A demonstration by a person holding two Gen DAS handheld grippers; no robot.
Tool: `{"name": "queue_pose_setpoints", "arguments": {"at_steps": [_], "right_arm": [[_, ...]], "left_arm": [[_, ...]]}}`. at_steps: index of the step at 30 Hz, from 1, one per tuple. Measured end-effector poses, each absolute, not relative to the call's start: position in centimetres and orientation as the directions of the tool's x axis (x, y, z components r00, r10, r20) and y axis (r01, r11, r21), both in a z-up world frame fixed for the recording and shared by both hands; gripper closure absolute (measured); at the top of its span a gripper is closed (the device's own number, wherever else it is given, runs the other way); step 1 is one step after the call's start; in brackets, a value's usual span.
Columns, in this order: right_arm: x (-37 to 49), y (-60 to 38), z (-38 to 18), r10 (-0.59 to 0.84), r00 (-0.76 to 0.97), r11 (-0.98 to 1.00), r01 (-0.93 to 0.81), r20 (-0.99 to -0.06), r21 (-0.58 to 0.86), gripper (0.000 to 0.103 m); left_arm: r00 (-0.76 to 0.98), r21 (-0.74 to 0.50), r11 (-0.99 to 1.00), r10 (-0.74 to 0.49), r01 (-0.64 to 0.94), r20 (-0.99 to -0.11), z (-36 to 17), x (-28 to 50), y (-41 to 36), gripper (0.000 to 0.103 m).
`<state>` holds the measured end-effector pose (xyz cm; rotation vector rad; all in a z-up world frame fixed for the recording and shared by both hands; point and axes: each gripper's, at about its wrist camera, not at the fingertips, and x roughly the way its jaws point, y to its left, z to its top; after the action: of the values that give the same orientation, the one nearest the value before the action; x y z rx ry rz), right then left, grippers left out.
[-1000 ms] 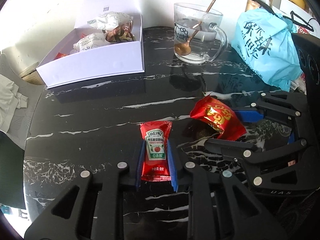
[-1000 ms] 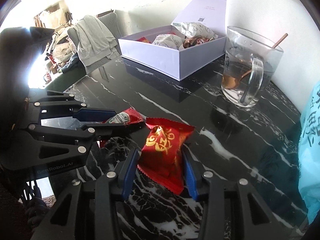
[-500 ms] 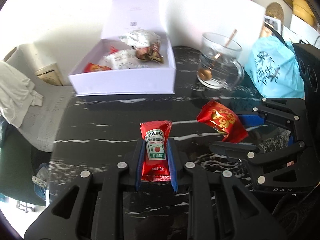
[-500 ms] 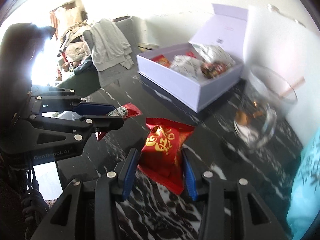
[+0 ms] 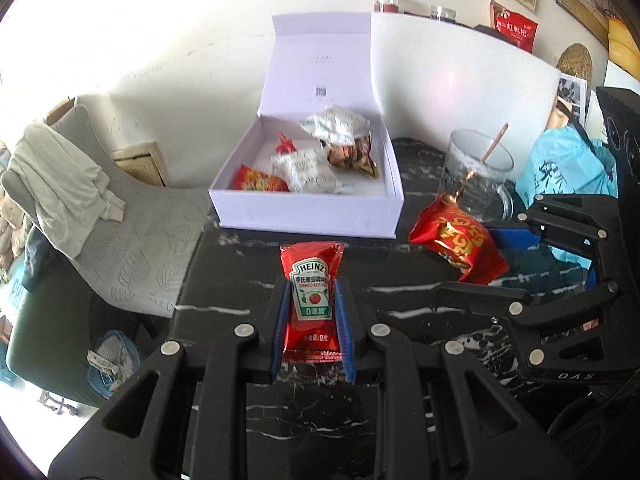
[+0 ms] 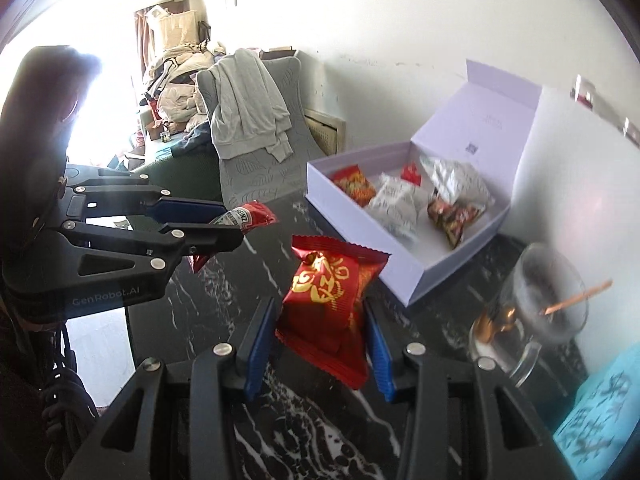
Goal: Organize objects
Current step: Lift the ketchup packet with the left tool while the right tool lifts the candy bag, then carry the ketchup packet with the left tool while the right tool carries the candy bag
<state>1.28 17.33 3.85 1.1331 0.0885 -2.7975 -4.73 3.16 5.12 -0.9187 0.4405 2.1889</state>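
Ketchup packet (image 5: 311,300) clamped in left gripper (image 5: 312,292), held above black marble table (image 5: 400,300). Red snack bag (image 6: 330,304) pinched in right gripper (image 6: 320,320), also off the table. Open white box (image 5: 308,216) just ahead, wrapped snacks inside. Glass mug (image 5: 476,176) with spoon right of box.

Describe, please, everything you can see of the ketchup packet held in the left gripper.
The ketchup packet is a small red sachet of glossy, slightly crinkled film with crimped seals at top and bottom. Its front carries a white Heinz label with a tomato picture, Chinese text and a green band. It stands upright in the left wrist view, clamped on both side edges by the blue pads of the left gripper, and is held in the air above the black marble table, just short of the open white box. Nothing else touches it.
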Motion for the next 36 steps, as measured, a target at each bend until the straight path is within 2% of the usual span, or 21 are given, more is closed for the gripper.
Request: {"name": "queue_pose_setpoints", "arguments": {"at_steps": [13, 36], "right_arm": [[-0.7, 19.3, 7.9, -0.067, -0.756, -0.992, 0.122, -0.651, -0.039, 0.058], [-6.9, 23.7, 9.8, 0.037, -0.73, -0.99, 0.064, -0.682, -0.122, 0.058]], "left_arm": [[-0.472, -0.013, -0.665, 0.543, -0.747, -0.695, 7.9, -7.7, 5.0, 0.082], [-0.477, 0.001, -0.658, 0.546, -0.753, -0.688, 8.1, -14.1, 11.0, 0.082]]}}
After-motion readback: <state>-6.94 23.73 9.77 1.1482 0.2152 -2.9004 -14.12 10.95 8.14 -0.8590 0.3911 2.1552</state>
